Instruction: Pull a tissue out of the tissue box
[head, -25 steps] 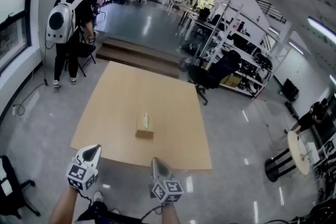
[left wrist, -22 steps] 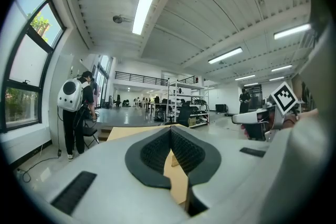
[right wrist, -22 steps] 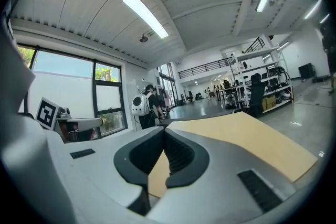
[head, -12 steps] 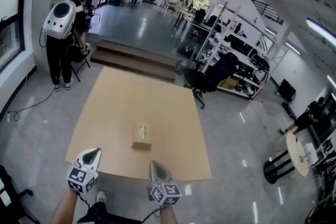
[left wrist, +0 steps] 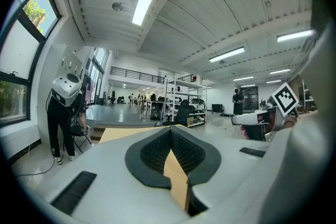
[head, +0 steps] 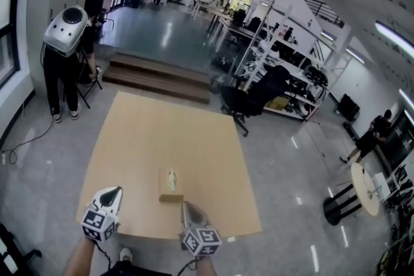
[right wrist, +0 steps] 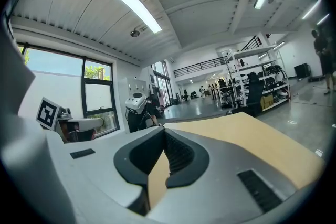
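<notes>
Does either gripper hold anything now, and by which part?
Nothing: left gripper and right gripper are shut and empty; the tissue box is not gripped.

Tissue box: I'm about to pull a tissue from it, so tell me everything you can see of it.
The tissue box is a small, tan, cardboard-looking oblong. It lies flat on the wooden table near the front edge, with its long side running away from the person. A white tissue stands up from its top. Only the table visibly touches it. The right gripper is close to its near right corner.
</notes>
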{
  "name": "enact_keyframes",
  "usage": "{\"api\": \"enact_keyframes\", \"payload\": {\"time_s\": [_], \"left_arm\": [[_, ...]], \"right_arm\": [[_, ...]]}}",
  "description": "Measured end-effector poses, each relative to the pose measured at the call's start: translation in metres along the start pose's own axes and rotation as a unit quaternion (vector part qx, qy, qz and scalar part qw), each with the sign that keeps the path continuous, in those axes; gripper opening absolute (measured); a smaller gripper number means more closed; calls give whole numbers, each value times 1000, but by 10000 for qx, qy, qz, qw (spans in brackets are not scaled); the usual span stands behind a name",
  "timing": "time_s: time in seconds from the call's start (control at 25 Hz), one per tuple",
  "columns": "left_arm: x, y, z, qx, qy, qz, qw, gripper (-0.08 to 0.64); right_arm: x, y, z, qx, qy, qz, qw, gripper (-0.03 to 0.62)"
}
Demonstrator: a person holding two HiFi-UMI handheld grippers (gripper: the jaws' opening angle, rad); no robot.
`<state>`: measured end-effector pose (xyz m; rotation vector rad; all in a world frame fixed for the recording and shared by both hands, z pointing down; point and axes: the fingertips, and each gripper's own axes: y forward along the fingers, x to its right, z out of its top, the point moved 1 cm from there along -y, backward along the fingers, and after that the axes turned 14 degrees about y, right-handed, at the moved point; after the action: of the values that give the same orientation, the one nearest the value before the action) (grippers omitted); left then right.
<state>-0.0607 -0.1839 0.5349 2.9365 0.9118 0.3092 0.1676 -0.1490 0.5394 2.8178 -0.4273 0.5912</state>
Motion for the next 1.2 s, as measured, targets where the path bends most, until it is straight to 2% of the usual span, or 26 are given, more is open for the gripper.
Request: {"api": "enact_keyframes", "payload": {"time_s": [0.72,1.0,1.2], "left_arm": [[-56,88,-8,50,-103,-511,9986,6],[-63,108,-13,18,-169,-556,9983,6],[-56,115,-26,-128,-207,-563,9981,6]], "right_arm": [[11,83,16,67,120,-430,9990,12],[24,100,23,74,15,-574,9983,11],[35,109,13,-62,18,-599,9982,11]]}}
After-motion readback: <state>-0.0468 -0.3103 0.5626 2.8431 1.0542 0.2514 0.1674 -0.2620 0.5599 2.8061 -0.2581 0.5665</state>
